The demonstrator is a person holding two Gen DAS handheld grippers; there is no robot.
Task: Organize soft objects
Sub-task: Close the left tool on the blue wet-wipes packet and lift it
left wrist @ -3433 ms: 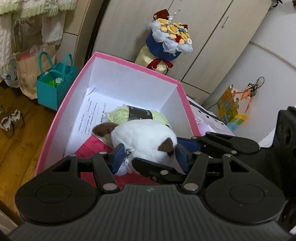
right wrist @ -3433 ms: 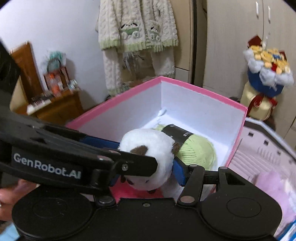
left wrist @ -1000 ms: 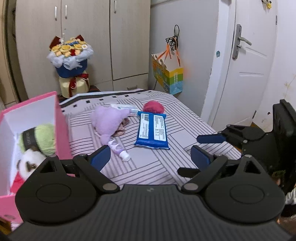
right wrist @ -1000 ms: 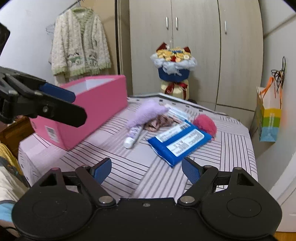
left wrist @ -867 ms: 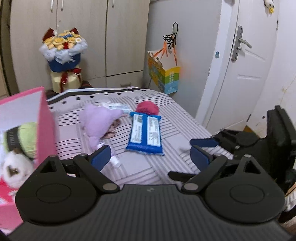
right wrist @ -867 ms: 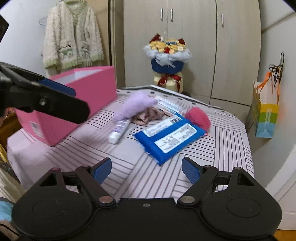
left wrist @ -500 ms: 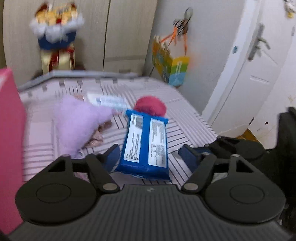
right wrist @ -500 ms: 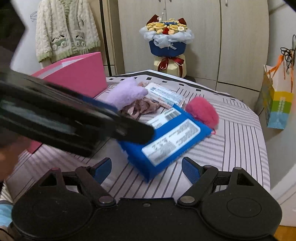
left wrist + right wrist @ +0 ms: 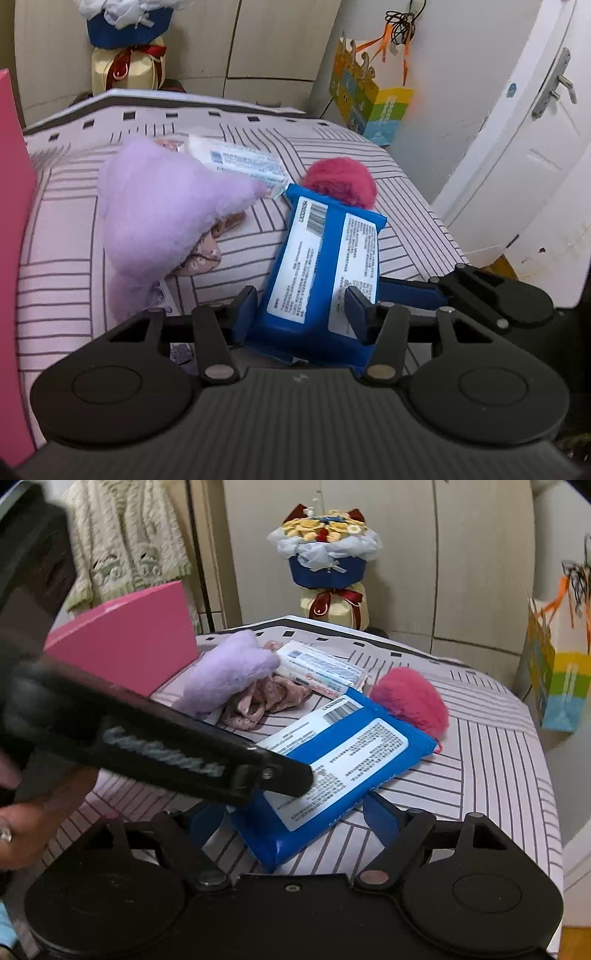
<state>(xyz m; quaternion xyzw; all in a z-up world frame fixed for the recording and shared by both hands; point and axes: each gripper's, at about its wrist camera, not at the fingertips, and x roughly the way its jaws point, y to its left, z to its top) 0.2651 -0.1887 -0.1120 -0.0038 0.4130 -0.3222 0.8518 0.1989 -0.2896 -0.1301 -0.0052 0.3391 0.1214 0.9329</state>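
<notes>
A blue soft pack with white labels (image 9: 325, 266) lies on the striped bed; it also shows in the right wrist view (image 9: 340, 760). My left gripper (image 9: 301, 310) is open, its two blue pads on either side of the pack's near end. My right gripper (image 9: 295, 823) is open too, straddling the same end from the other side. Whether the pads touch the pack I cannot tell. A lilac plush (image 9: 162, 210) lies to the left, over a pink patterned cloth (image 9: 266, 698). A magenta fluffy ball (image 9: 341, 181) sits behind the pack. The pink box (image 9: 136, 638) stands at left.
A white tissue pack (image 9: 321, 668) lies behind the lilac plush. A flower bouquet (image 9: 328, 561) stands by the cupboards beyond the bed. A colourful paper bag (image 9: 369, 107) hangs near the white door (image 9: 524, 147). The bed edge falls off to the right.
Both grippers have moved down and forward onto the bed and now straddle the blue pack. The left gripper's jaws have narrowed. The pink box has slid out to the left of view.
</notes>
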